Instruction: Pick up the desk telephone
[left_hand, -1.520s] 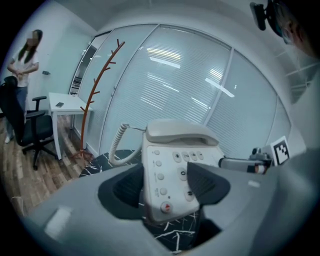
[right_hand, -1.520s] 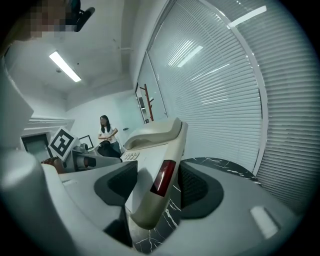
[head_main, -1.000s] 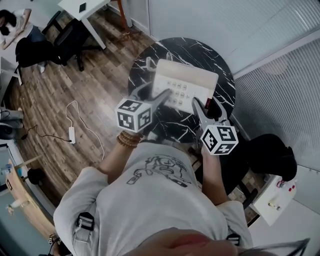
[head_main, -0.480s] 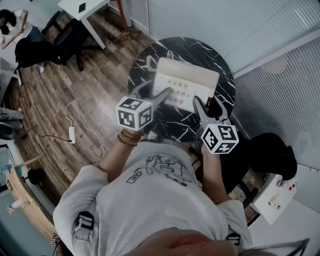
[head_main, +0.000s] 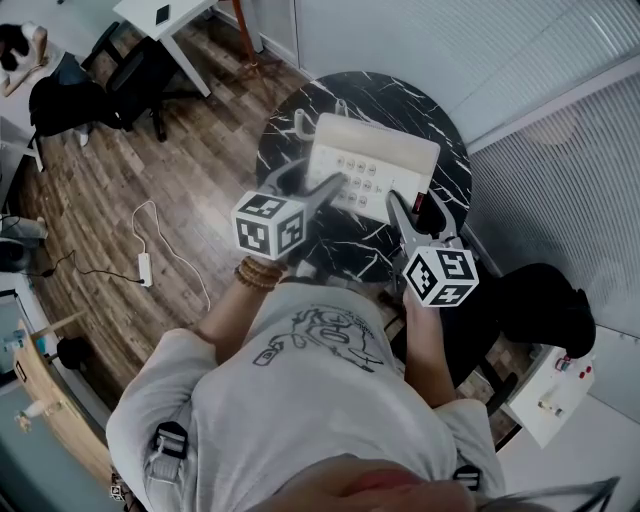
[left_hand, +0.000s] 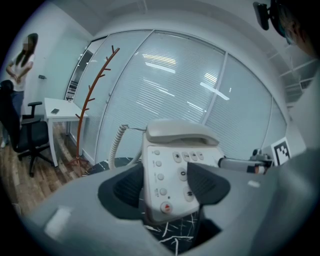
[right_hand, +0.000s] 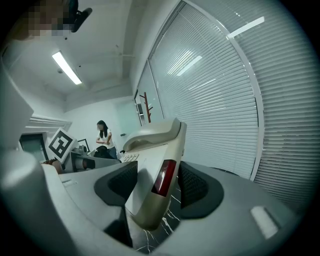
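On the round black marble table (head_main: 448, 150) in front of me sat the cream desk telephone (head_main: 378, 160), its handset (head_main: 388, 138) resting in the cradle at the far side and its coiled cord (head_main: 298, 126) looping off the far left corner. My left gripper (head_main: 312, 186) had hold of the telephone's near left corner: in the left gripper view one pad lay over the keys and the other sat against the left edge, the jaws closed as far as the body allowed. My right gripper (head_main: 415, 212) had the near right corner, its jaws spread wide around the thick side of the casing with the small red window (right_hand: 162, 177) showing between the pads, both pads against the plastic. From both gripper views the telephone tilted up toward the handset, with veined marble showing beneath its near edge; I could not tell whether it was fully clear of the table.
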